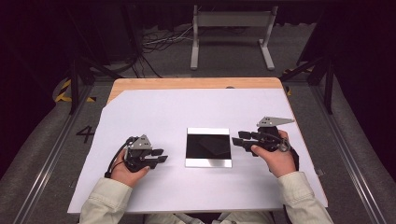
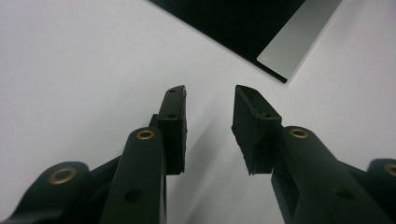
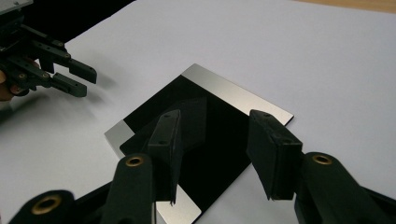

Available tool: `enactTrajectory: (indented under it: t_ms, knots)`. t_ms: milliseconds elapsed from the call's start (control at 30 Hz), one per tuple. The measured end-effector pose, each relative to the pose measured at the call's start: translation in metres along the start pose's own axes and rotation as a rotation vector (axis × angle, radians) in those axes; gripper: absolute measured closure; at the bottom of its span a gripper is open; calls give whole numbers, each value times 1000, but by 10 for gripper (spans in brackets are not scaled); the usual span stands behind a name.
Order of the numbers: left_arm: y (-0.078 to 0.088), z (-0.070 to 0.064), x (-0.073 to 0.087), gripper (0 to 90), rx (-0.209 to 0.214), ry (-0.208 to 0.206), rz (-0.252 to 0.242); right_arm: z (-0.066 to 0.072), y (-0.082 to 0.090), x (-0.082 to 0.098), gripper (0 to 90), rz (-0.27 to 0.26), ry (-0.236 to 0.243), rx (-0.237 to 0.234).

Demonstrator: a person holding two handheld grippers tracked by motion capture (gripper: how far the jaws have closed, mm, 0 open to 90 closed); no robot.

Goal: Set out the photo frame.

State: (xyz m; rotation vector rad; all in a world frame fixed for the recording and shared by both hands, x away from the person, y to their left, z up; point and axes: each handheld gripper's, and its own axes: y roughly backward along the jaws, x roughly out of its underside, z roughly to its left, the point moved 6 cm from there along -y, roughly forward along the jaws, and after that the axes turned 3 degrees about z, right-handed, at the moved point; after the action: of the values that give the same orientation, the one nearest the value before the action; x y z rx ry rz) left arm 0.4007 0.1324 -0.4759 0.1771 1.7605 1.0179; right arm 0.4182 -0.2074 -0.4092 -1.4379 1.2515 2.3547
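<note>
A flat square plate [image 1: 208, 147], glossy black with silver strips along two opposite edges, lies on the white sheet [image 1: 196, 112] at the table's middle. My left gripper [image 1: 160, 156] rests on the sheet to the plate's left, open and empty, pointing at the plate. My right gripper [image 1: 237, 138] sits at the plate's right edge, open with nothing between its fingers. In the right gripper view the right gripper [image 3: 215, 140] hovers over the plate [image 3: 210, 135], and the left gripper [image 3: 81, 79] shows beyond it. The left gripper [image 2: 210, 105] faces the plate's corner [image 2: 289, 49] in the left gripper view.
The white sheet covers most of a wooden table [image 1: 196, 83]. Behind the table stand a white metal frame [image 1: 232, 35] and loose cables [image 1: 159, 39] on the grey floor. Dark stands flank the table on both sides.
</note>
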Motion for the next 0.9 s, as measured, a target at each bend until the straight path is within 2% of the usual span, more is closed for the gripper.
enactTrajectory:
  t_ms: [200, 333, 433, 567, 667, 900]
  knots:
    - [-2, 0, 0, 650, 3, 3, 1, -2, -8, 0, 530, 46, -9, 3]
    - [-2, 1, 0, 646, 1, 2, 1, -3, -10, -2, 542, 54, 11, 16]
    - [-3, 0, 0, 644, 5, 3, 2, -3, -10, -5, 549, 69, 1, 0]
    - [-4, 0, 0, 643, 7, 1, 4, -3, -9, -9, 540, 72, 2, 6]
    - [-4, 0, -1, 642, 8, -2, 5, -3, -10, -13, 505, 71, -21, 10]
    - [-4, 0, 0, 640, 8, -3, 7, -2, -12, -18, 513, 79, -71, -8]
